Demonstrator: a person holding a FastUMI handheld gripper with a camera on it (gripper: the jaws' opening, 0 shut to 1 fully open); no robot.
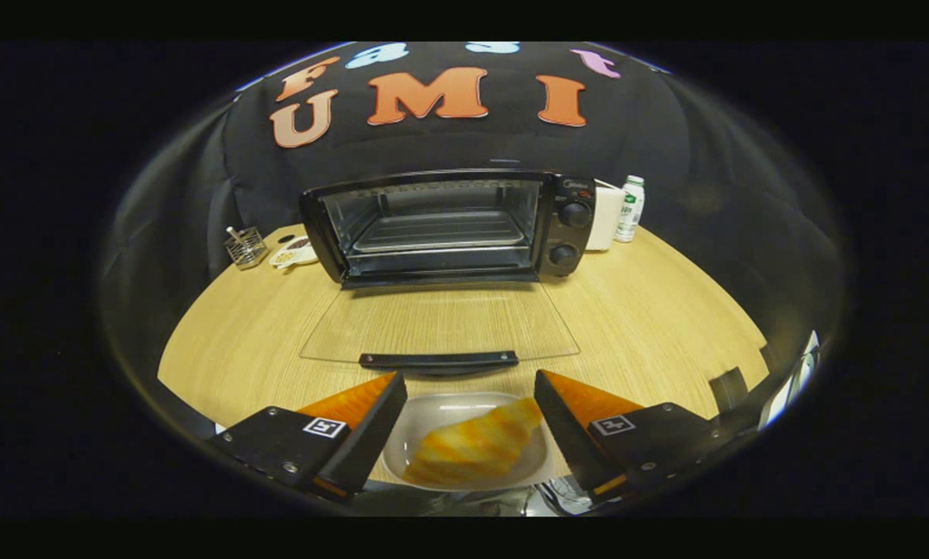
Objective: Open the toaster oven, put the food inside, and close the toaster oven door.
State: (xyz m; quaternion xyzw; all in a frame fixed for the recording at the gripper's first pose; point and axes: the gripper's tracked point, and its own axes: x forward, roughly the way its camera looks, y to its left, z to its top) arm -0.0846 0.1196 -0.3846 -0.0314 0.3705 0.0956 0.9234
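Hovering with fingers (464,423) spread around plate (433,415) of food (476,446), before the toaster oven (445,227). Door (439,320) already down; loading and closing left.

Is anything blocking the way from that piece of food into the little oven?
Nothing visible blocks it. The gripper is open around the food on its plate; beyond lies the lowered glass door, flat on the table, and the toaster oven gapes open.

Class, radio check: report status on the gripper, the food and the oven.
Gripper open, fingers astride the dish. Bread on dish, not gripped. Oven open, door flat on table. Path ahead clear.
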